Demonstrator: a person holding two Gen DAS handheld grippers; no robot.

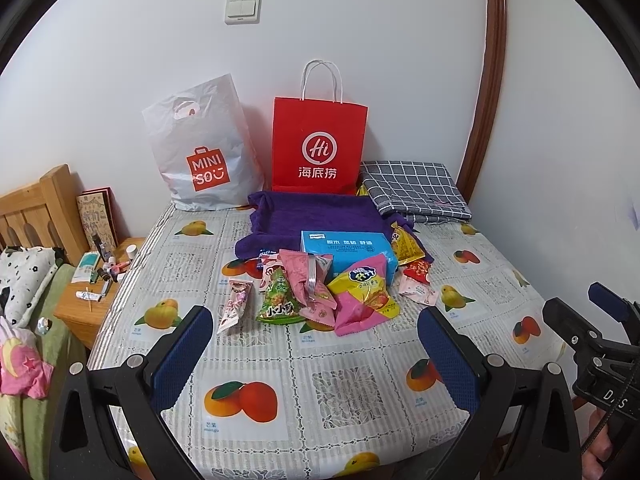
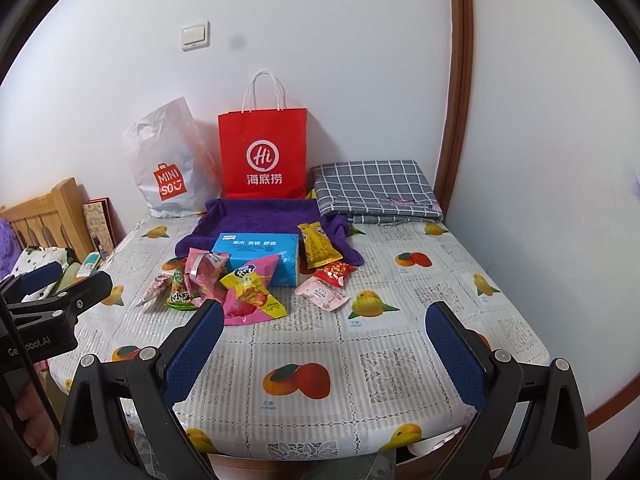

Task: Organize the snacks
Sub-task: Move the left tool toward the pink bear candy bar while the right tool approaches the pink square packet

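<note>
A pile of snack packets lies mid-table: a pink and yellow bag (image 1: 362, 300) (image 2: 250, 294), a green packet (image 1: 278, 300) (image 2: 180, 298), a pink packet (image 1: 308, 284), a slim pink packet (image 1: 235, 306), a gold packet (image 1: 406, 244) (image 2: 318, 246), a red packet (image 2: 334, 272) and a pale pink packet (image 2: 322, 294). A blue tissue box (image 1: 346, 250) (image 2: 260, 254) sits behind them on a purple towel (image 1: 316, 214) (image 2: 260, 216). My left gripper (image 1: 316, 332) is open and empty, short of the pile. My right gripper (image 2: 326, 328) is open and empty, right of the pile.
A red paper bag (image 1: 320, 144) (image 2: 263, 152) and a white Miniso bag (image 1: 200, 148) (image 2: 168, 164) stand against the wall. A folded grey checked cloth (image 1: 416, 190) (image 2: 374, 186) lies at the back right. A wooden nightstand (image 1: 76, 312) with small items stands left of the table (image 1: 340, 396).
</note>
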